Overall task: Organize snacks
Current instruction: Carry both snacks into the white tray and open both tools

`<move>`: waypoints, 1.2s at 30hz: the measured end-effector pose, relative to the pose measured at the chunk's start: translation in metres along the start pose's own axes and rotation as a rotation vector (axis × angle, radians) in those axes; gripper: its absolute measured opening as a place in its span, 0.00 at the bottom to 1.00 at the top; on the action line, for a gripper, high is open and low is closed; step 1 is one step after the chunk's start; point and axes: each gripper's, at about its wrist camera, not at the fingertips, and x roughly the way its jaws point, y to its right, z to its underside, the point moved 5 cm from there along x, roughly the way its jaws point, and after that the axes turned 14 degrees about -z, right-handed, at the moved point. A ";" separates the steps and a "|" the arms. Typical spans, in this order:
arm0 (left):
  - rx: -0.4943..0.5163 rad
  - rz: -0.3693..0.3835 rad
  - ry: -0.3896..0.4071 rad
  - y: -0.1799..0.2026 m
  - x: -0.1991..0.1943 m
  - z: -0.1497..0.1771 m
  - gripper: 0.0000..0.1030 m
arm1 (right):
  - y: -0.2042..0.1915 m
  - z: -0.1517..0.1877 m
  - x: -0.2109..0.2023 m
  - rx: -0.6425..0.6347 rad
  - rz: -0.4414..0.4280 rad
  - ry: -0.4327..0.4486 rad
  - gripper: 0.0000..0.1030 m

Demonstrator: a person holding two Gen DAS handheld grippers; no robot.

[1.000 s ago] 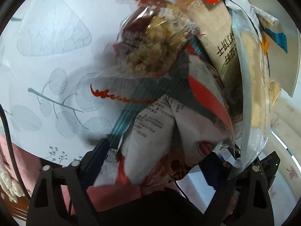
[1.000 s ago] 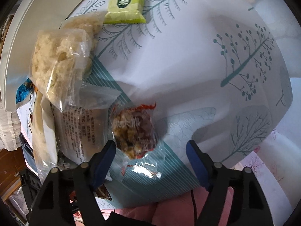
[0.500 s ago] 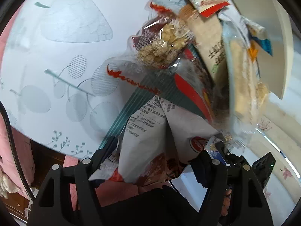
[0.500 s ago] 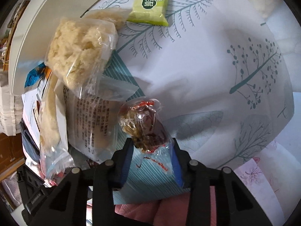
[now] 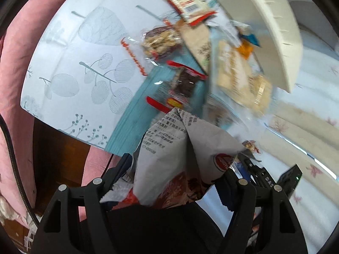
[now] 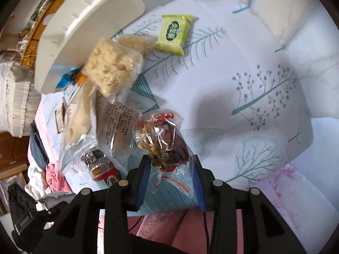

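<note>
Left wrist view: a bench covered by a pale leaf-printed cloth (image 5: 70,48) is being shown from above, with a white plastic bin (image 5: 273,31) lying tilted at the far right edge of the snack pile. Nearest the lens, a large white printed snack bag (image 5: 180,154) is being held by the left gripper (image 5: 178,169); its jaws are seen spread fairly wide, with the crumpled bag filling the gap between them, and the bag's long axis is being pointed forward, away from the camera toward the pile.

In the right wrist view the same bin (image 6: 80,27) is being seen at upper left, with a clear bag of pale puffed crisps (image 6: 112,72) touching its lip and a green wrapped cake (image 6: 173,33) lying apart on the cloth just beyond. A small clear packet of nut clusters with a dark red back (image 6: 163,139) is being gripped by the right gripper (image 6: 169,173): the blue-padded jaws are drawn in narrowly on the packet's lower crimped end, and the packet is being held upright along the fingers, clear of the cloth.

The coming move is judged to turn on the bin lying up and to the left of the right jaws, with the crisps bag between. The right hand is judged the nearer to the bin's opening, so its packet is likely to be carried there first.
</note>
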 end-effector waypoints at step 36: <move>0.432 0.128 0.469 0.180 -0.181 -0.089 0.70 | -0.146 -0.105 -0.105 -0.406 -0.265 0.370 0.37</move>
